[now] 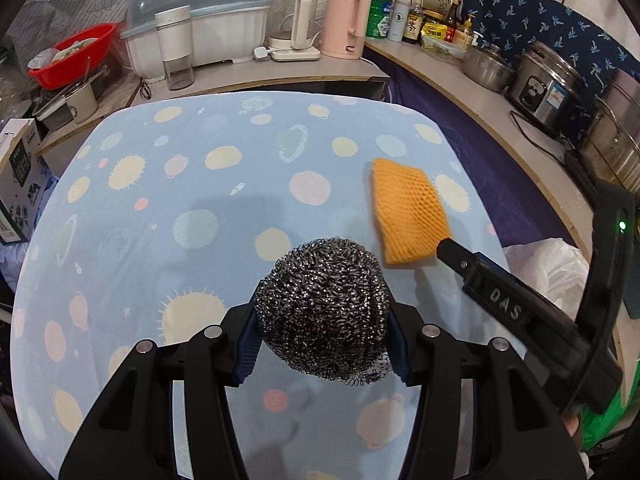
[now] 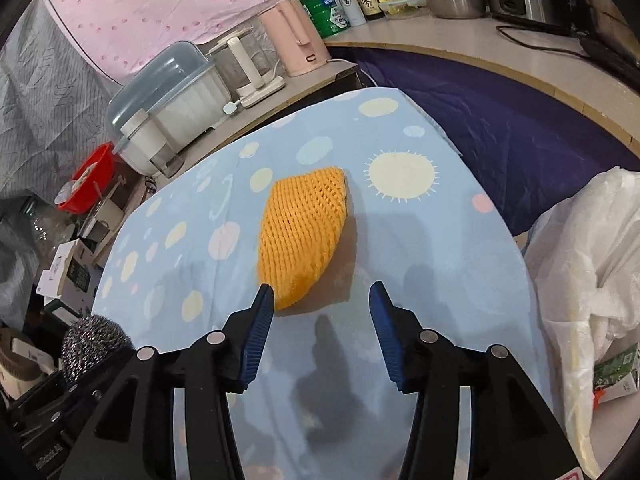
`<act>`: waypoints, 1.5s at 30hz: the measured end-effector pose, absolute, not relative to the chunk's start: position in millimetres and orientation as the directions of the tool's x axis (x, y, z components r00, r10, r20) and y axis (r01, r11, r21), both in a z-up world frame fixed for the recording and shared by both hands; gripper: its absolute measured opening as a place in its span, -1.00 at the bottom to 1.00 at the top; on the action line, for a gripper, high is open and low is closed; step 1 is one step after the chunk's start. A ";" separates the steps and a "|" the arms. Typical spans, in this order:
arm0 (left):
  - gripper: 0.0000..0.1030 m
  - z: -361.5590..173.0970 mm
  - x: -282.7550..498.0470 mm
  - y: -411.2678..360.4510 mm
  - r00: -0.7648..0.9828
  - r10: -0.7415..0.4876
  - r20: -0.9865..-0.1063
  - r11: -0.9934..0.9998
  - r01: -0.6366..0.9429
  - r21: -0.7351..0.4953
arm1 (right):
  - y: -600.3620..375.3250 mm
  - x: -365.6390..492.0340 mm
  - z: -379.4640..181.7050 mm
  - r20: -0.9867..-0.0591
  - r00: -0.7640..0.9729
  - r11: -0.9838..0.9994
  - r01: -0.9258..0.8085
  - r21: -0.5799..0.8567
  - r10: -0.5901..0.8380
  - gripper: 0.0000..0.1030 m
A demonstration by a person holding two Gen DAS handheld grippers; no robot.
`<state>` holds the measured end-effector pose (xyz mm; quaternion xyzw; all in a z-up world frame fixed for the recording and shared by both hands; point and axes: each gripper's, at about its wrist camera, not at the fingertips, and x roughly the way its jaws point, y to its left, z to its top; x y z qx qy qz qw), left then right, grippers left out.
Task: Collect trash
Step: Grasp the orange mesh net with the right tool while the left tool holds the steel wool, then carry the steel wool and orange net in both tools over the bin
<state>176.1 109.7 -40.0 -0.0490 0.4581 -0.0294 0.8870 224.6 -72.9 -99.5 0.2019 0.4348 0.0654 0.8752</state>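
Observation:
My left gripper [image 1: 322, 320] is shut on a steel wool scourer [image 1: 324, 308] and holds it above the blue patterned tablecloth [image 1: 200, 208]. The scourer also shows at the lower left of the right wrist view [image 2: 94, 340]. An orange foam fruit net [image 2: 302, 236] lies on the cloth just ahead of my right gripper [image 2: 322, 298], which is open and empty; its left fingertip is close to the net's near end. In the left wrist view the net [image 1: 408, 212] lies to the right, with the right gripper's finger [image 1: 452, 250] at its near corner.
A white plastic bag [image 2: 588, 272] with trash in it sits at the table's right edge. A counter behind holds a dish box [image 1: 200, 20], kettles [image 1: 346, 22], bottles and steel pots [image 1: 552, 84]. A red basin [image 1: 72, 54] stands far left.

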 end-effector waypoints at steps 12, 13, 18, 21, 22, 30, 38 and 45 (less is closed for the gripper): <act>-0.04 -54.2 191.0 126.7 0.556 -0.076 -0.827 0.994 -0.026 -0.109 | -47.4 257.6 -125.3 -0.759 0.537 0.888 0.039 0.457 0.367 -0.75; -0.04 -53.9 190.8 126.4 0.557 -0.075 -0.827 0.994 -0.027 -0.109 | -46.7 255.1 -122.1 -0.754 0.547 0.891 0.032 0.452 0.363 -0.78; -0.04 -50.8 188.0 125.0 0.560 -0.083 -0.824 0.993 -0.021 -0.115 | -51.8 237.0 -96.8 -0.719 0.602 0.898 0.008 0.440 0.347 -0.81; -0.04 -44.1 182.0 116.8 0.571 -0.092 -0.816 0.993 -0.005 -0.115 | -62.9 220.2 -76.6 -0.686 0.642 0.894 0.002 0.447 0.342 -0.81; -0.04 -41.6 180.0 113.1 0.576 -0.096 -0.812 0.993 0.002 -0.116 | -67.3 214.9 -70.3 -0.676 0.654 0.894 0.001 0.448 0.338 -0.81; -0.04 -18.0 159.4 70.1 0.609 -0.143 -0.780 0.990 0.084 -0.116 | -118.4 162.9 -26.9 -0.604 0.743 0.885 0.033 0.464 0.289 -0.81; -0.04 1.3 138.6 6.4 0.621 -0.211 -0.755 0.974 0.198 -0.109 | -185.6 111.4 -8.5 -0.568 0.800 0.876 0.122 0.467 0.191 -0.81; -0.04 3.8 119.3 -57.0 0.606 -0.273 -0.748 0.947 0.306 -0.097 | -244.7 67.8 -14.9 -0.578 0.809 0.860 0.220 0.461 0.103 -0.81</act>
